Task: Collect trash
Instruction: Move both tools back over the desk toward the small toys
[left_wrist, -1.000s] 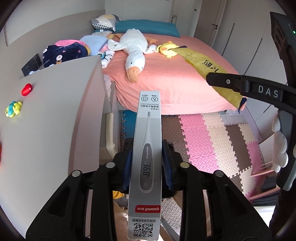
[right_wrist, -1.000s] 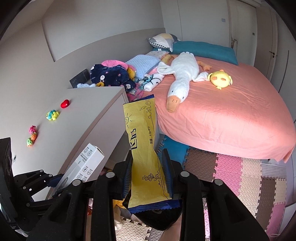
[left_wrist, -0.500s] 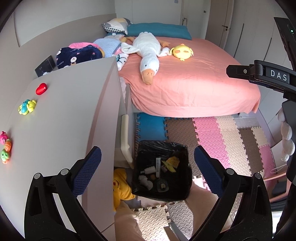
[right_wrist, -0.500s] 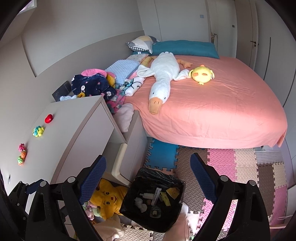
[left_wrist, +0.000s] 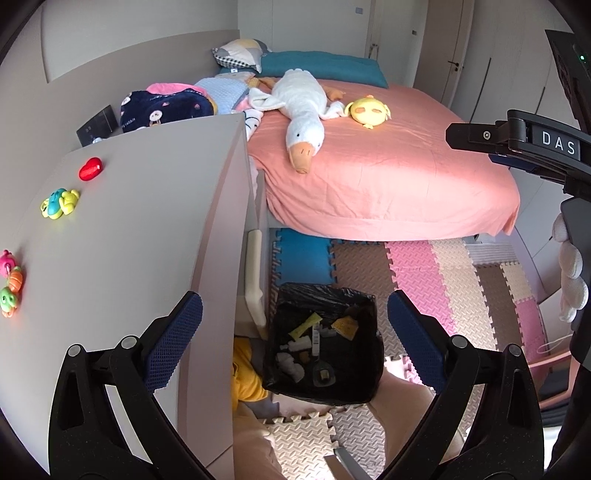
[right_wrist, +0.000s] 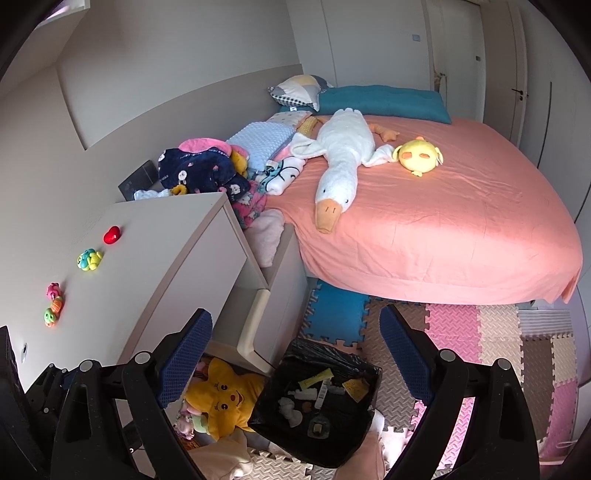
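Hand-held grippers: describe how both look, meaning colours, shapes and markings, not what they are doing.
The left hand-held gripper has two black arms with triangular cut-outs and round silver screws; each ends in a blue pad with a knobbed texture. The right hand-held gripper is built the same. From the left wrist view, its black side bar carries white letters "DAS", and a small green light glows above.

Small scraps in the bin (left_wrist: 360, 373) are unidentifiable.

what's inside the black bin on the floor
The bin, lined with a black bag, holds a yellow wrapper, a yellowish square packet, a narrow white box, crumpled white tissues and a dark round piece. Anything beneath that litter is covered.
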